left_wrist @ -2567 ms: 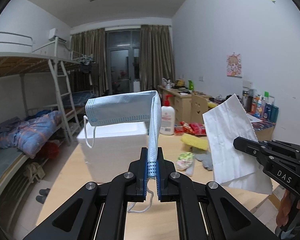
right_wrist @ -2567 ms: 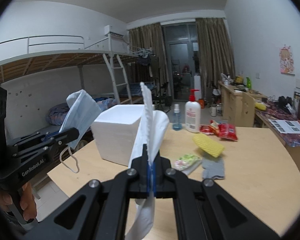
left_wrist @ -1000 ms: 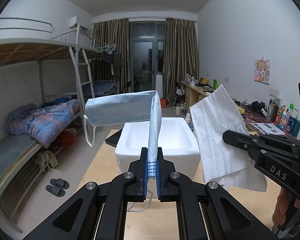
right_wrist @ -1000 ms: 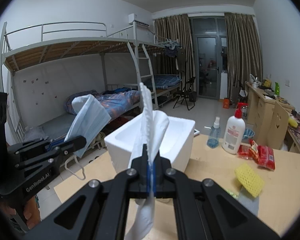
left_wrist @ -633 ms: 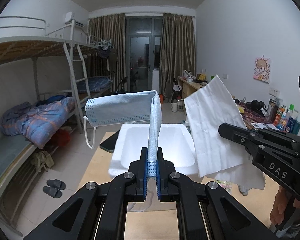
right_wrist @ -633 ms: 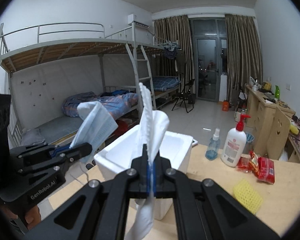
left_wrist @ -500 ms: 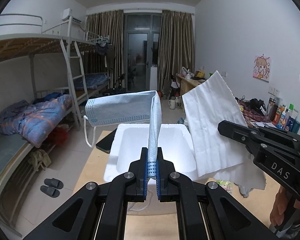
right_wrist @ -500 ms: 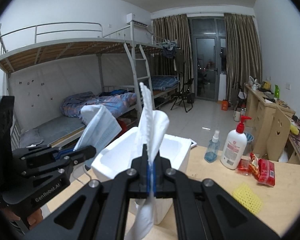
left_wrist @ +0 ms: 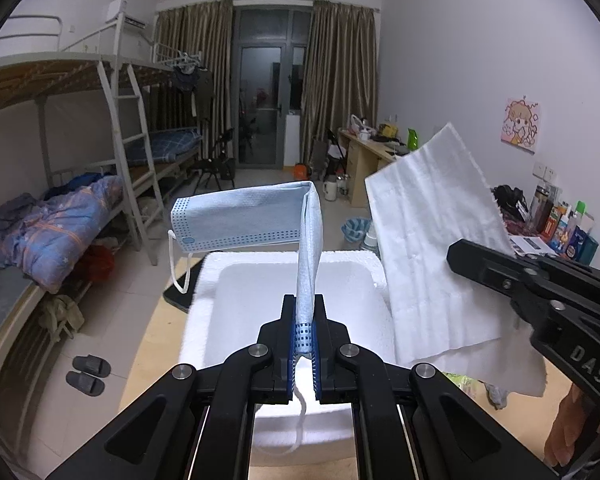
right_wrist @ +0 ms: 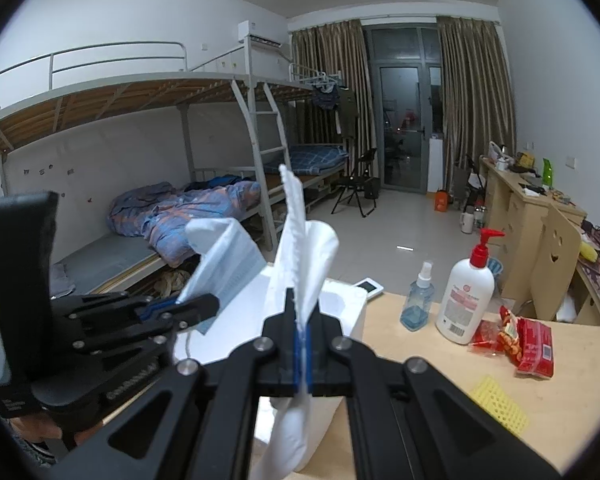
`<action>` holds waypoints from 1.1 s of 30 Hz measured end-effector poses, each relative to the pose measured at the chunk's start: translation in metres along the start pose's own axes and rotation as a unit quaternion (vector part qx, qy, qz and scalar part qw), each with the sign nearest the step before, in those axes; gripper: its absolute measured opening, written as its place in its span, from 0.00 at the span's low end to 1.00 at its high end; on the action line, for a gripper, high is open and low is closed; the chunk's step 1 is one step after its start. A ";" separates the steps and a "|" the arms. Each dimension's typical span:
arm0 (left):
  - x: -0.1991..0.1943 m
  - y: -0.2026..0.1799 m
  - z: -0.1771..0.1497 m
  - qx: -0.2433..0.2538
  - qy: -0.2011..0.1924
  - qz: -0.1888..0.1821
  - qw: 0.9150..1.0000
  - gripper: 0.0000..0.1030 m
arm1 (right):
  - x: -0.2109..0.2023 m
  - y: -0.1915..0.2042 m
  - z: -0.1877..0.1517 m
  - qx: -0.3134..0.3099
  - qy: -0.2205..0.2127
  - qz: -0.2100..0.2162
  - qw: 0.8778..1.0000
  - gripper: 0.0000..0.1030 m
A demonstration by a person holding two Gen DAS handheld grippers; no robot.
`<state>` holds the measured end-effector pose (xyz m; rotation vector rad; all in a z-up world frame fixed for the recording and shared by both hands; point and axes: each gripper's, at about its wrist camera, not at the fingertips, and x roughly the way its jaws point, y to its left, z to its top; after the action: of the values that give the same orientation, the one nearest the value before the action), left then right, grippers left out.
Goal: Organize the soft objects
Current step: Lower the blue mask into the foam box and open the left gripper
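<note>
Open white foam box (left_wrist: 296,300) on the light wood table (right_wrist: 460,392) is the landmark — everything placed rel. to it. From the left wrist view the box cavity sits directly below and just ahead of the left gripper (left_wrist: 304,344), opening facing up.

White rectangular paper towel sheet (left_wrist: 432,248): hangs at the box's right rim, partly overlapping that edge, long axis tilted up and away from the box. It's pinched near its lower part by the right gripper (right_wrist: 302,336), fingers closed tight on it; a loose tail droops below.

Pale blue pleated face mask (left_wrist: 244,220): over the box's middle, folded — one half rises straight up from the left fingers, the other juts out sideways toward the box's left rim, ear loop (left_wrist: 178,264) dangling there. Left fingers closed narrow on the mask's end.

Judgement: the left gripper is nearer the cavity centre, so the mask likely drops first, straight down; the towel needs a shift inward from the right rim.
</note>
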<state>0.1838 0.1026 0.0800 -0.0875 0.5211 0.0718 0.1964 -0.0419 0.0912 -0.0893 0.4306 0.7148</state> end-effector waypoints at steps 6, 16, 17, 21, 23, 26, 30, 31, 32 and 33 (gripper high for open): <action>0.026 -0.005 0.000 0.005 0.023 -0.013 1.000 0.06 | 0.006 -0.003 -0.002 0.003 0.007 -0.007 1.000 0.04; 0.045 -0.006 -0.002 0.019 0.033 -0.008 0.999 0.07 | 0.009 -0.008 -0.004 0.007 0.010 -0.012 1.000 0.04; 0.045 -0.007 -0.002 0.022 0.032 -0.008 0.999 0.08 | 0.009 -0.009 -0.004 0.007 0.009 -0.012 1.000 0.04; 0.042 -0.011 -0.001 0.030 0.020 -0.001 0.999 0.26 | 0.008 -0.009 -0.003 0.007 0.008 -0.013 1.000 0.04; 0.041 -0.011 -0.002 0.031 0.022 0.005 0.999 0.53 | 0.009 -0.010 -0.003 0.008 0.008 -0.014 1.000 0.04; 0.042 -0.009 -0.004 0.027 0.025 0.020 0.999 0.72 | 0.010 -0.010 -0.003 0.007 0.008 -0.015 1.000 0.04; 0.035 -0.005 -0.006 0.024 0.009 0.022 0.999 0.82 | 0.013 -0.010 -0.004 0.009 0.010 -0.015 1.000 0.04; 0.035 -0.004 -0.007 0.024 0.009 0.022 0.999 0.82 | 0.013 -0.010 -0.005 0.008 0.011 -0.015 1.000 0.04; 0.034 -0.004 -0.006 0.023 0.006 0.026 0.999 0.82 | 0.014 -0.010 -0.005 0.007 0.011 -0.015 1.000 0.04; 0.035 -0.004 -0.007 0.022 0.005 0.029 0.999 0.82 | 0.014 -0.009 -0.005 0.007 0.012 -0.014 1.000 0.04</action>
<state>0.2109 0.0994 0.0572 -0.0295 0.5351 0.1175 0.2101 -0.0409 0.0802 -0.0902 0.4560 0.6835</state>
